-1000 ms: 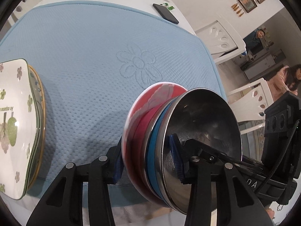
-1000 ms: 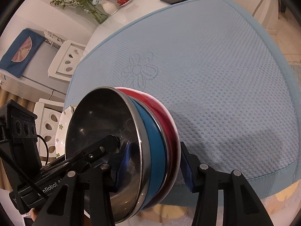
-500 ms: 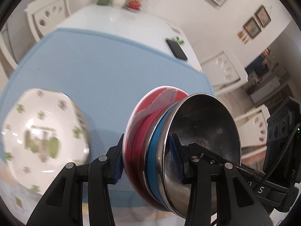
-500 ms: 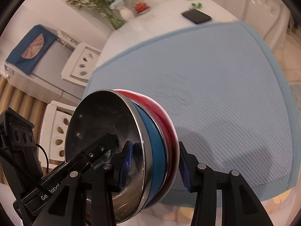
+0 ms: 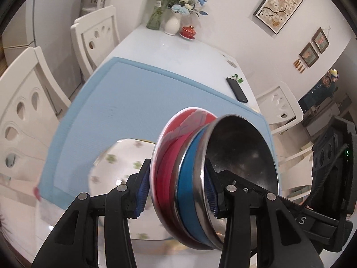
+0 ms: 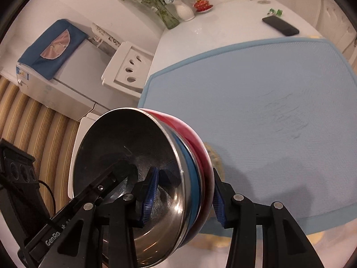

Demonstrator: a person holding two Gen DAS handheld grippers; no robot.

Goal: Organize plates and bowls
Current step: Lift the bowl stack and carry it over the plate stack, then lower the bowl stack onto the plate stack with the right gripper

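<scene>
A nested stack of bowls, steel (image 5: pixel 241 154) inside blue (image 5: pixel 186 178) inside red (image 5: pixel 169 156), hangs tilted on its side above the blue mat (image 5: pixel 133 100). My left gripper (image 5: pixel 176 192) is shut on the stack, one pad on the red outside, one inside the steel bowl. My right gripper (image 6: pixel 185 201) is shut on the same stack (image 6: pixel 138 163) from the opposite rim. Under the bowls lies a blurred stack of white plates with green flowers (image 5: pixel 120 167); the right wrist view shows only a sliver of them (image 6: pixel 215 156).
A black phone (image 5: pixel 237 89) lies past the mat's far edge. Flower vases (image 5: pixel 173 23) and a small red lidded dish (image 5: pixel 188 32) stand at the table's far end. White chairs (image 5: pixel 96 38) line both sides. A white appliance (image 6: pixel 55 71) stands left of the table.
Both grippers have lifted the bowl stack up and back from the mat. In the left wrist view the plates have slid from the left edge to under the bowls.
</scene>
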